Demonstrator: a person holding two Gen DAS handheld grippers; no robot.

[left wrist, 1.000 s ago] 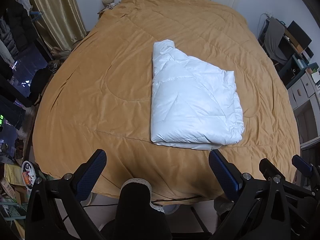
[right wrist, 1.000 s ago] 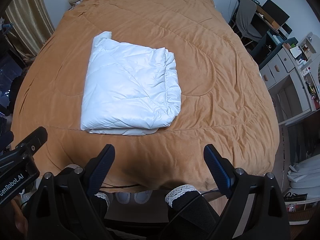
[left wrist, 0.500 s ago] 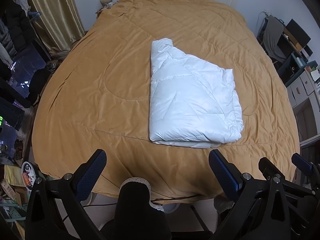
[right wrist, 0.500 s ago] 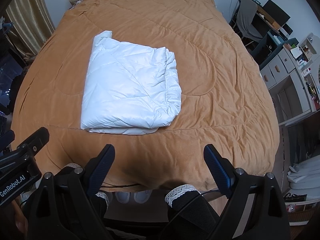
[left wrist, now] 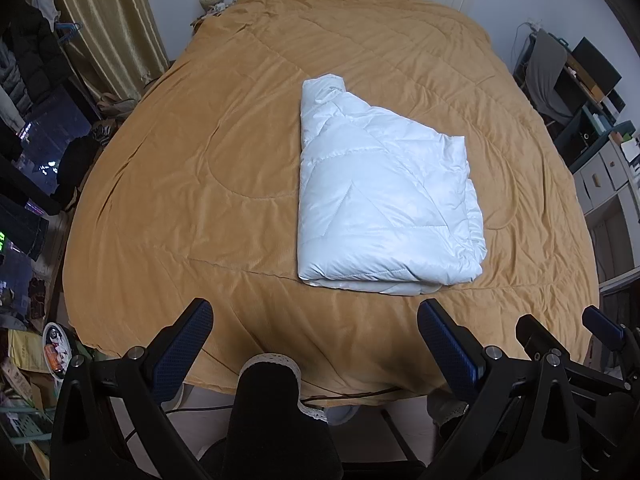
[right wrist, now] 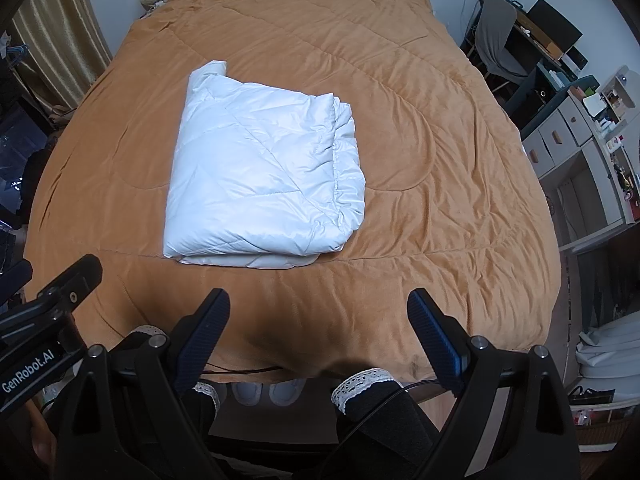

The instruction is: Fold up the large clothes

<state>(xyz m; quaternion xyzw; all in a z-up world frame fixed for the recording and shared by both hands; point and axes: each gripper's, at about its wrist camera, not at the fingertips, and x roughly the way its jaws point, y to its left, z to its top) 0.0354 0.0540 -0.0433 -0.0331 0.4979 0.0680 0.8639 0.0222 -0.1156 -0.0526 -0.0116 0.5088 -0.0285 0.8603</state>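
Observation:
A white puffy garment [left wrist: 380, 196] lies folded into a thick rectangle on the orange bedspread [left wrist: 200, 168]; it also shows in the right wrist view [right wrist: 264, 168]. My left gripper [left wrist: 316, 320] is open and empty, held back at the foot of the bed, short of the bundle. My right gripper [right wrist: 318, 308] is open and empty too, also near the foot edge. The right gripper's body [left wrist: 568, 352] shows at the lower right of the left wrist view, and the left gripper's body [right wrist: 48, 320] at the lower left of the right wrist view.
The bedspread [right wrist: 440, 160] covers the whole bed. A desk with shelves [right wrist: 580, 120] and a chair [right wrist: 496, 48] stand to the right. Curtains [left wrist: 112, 32] and floor clutter [left wrist: 36, 352] lie to the left. The person's legs and white shoes [right wrist: 264, 394] are below.
Both grippers have drawn back and up a little, so the folded garment sits slightly farther away. Nothing was gripped or released.

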